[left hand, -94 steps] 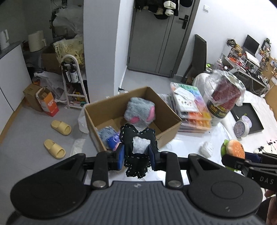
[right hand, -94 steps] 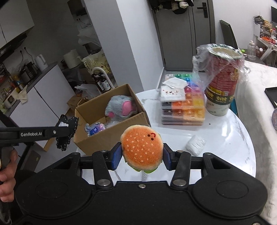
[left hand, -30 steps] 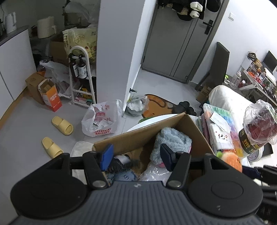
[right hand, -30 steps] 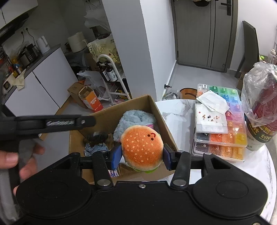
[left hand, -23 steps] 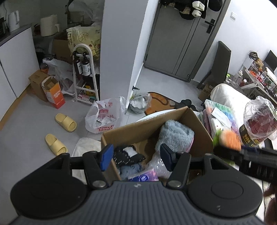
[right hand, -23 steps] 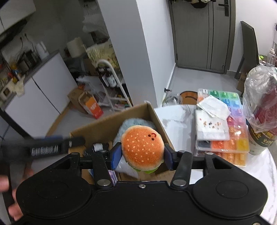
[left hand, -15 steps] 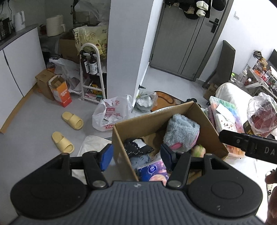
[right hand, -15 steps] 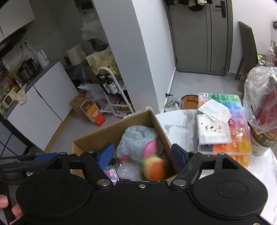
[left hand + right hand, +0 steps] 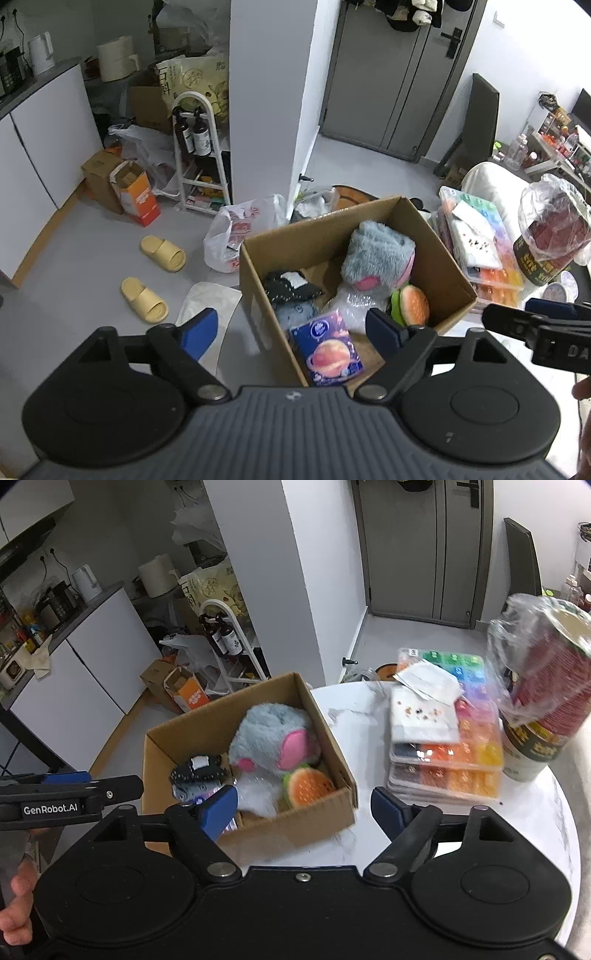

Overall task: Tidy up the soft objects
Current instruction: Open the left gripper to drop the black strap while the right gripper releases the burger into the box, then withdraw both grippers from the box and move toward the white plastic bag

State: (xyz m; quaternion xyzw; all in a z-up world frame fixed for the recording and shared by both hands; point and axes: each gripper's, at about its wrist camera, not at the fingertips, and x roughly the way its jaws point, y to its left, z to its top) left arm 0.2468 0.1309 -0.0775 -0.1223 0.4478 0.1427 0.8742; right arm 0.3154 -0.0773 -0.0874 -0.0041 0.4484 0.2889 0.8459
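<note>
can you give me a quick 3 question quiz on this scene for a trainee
1. True or false: the burger plush lies inside the cardboard box.
2. Which soft thing lies beside the burger plush? A) grey plush B) a yellow slipper C) a white towel
3. Fill in: the right gripper and left gripper both hold ____.

Key
1. True. It lies in the box's corner nearest the bead organizer.
2. A.
3. Nothing. Both pairs of jaws have just been opening and stand apart, no toy pinched between them.
</note>
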